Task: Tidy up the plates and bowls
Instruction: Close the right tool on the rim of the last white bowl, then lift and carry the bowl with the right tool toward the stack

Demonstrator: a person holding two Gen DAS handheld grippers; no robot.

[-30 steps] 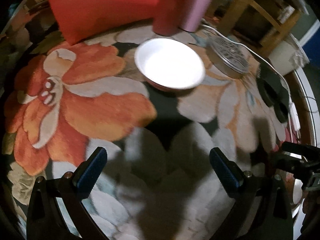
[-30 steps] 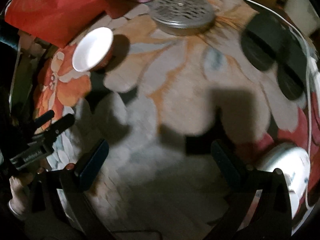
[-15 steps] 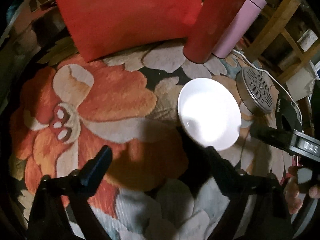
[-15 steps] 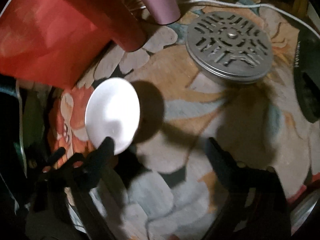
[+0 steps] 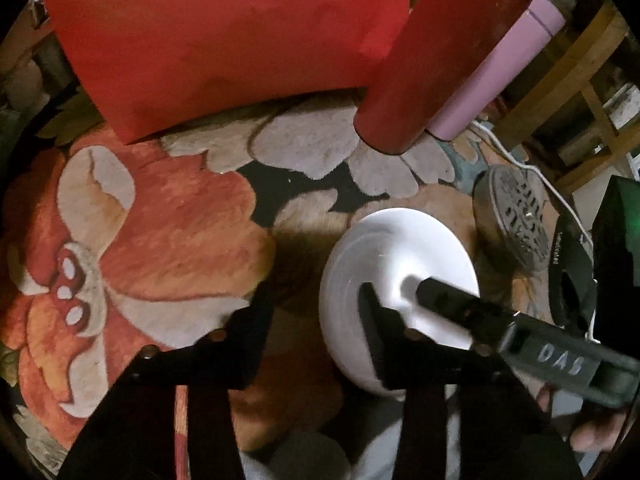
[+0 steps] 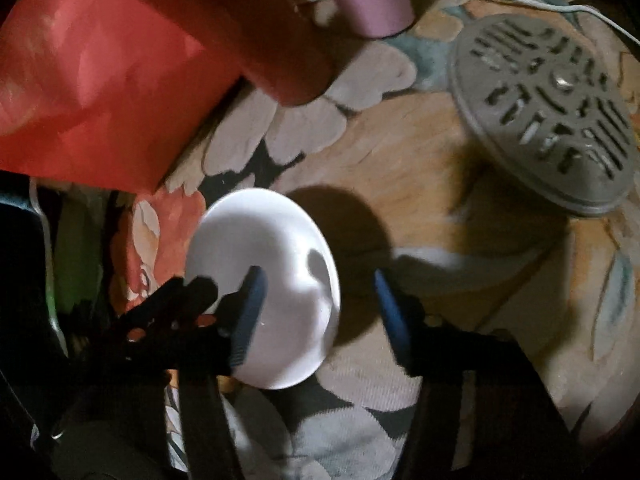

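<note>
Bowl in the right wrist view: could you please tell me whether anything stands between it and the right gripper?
Nothing visible does. The open right gripper straddles the rim of the bowl, one finger over its inside; the left gripper is at its other side.

"DAS" raised on right hand-held gripper (image 5: 424, 296) body; black strap (image 5: 568, 264) print unreadable.

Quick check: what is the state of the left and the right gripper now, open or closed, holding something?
Left gripper: open, holding nothing; one finger is over the white bowl.
Right gripper: open, its fingers either side of the bowl's rim, not closed on it.
</note>
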